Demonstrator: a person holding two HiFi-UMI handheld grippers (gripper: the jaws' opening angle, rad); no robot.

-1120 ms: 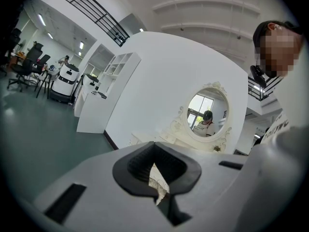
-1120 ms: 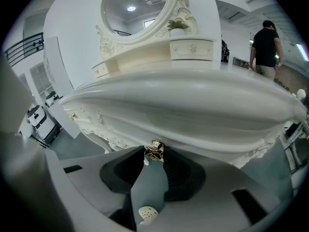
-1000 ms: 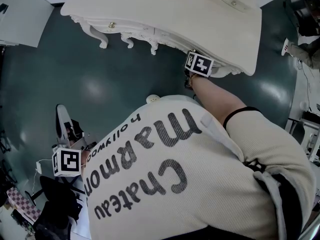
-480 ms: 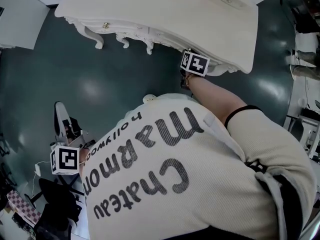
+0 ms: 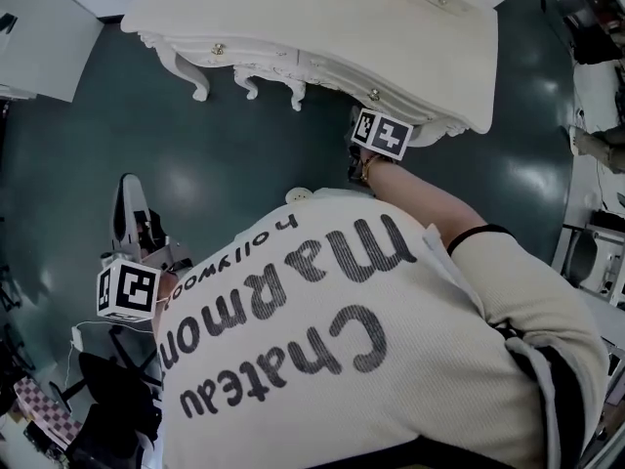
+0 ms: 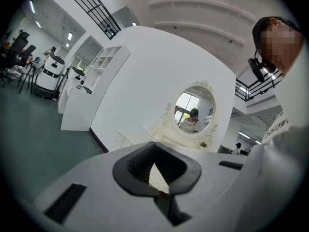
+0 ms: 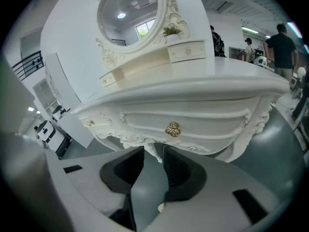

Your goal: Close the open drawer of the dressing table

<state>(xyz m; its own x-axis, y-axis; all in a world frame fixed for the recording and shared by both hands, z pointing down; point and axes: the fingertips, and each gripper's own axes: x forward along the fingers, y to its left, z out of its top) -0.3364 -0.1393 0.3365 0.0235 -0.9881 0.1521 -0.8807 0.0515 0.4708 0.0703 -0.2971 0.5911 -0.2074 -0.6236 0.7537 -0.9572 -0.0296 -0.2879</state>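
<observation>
1. A dark green floor (image 5: 244, 164) is seen under the white table (image 5: 322, 18).
2. The drawer (image 7: 203, 117) is found just ahead of the right gripper (image 7: 153, 154), whose jaws are held apart and empty.
3. The left gripper (image 6: 155, 170) is seen closed, well apart from the table.

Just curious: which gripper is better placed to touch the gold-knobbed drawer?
Right: the right gripper faces the drawer and its gold knob closely; the left gripper hangs far from the dressing table.

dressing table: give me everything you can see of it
The dressing table is cream-white, seemingly painted wood, with carved trim and curved legs on the dark green floor. An oval mirror stands on top. The front drawer with the gold rose knob looks flush. The right gripper, jaws apart, hovers before it, touching nothing.
</observation>
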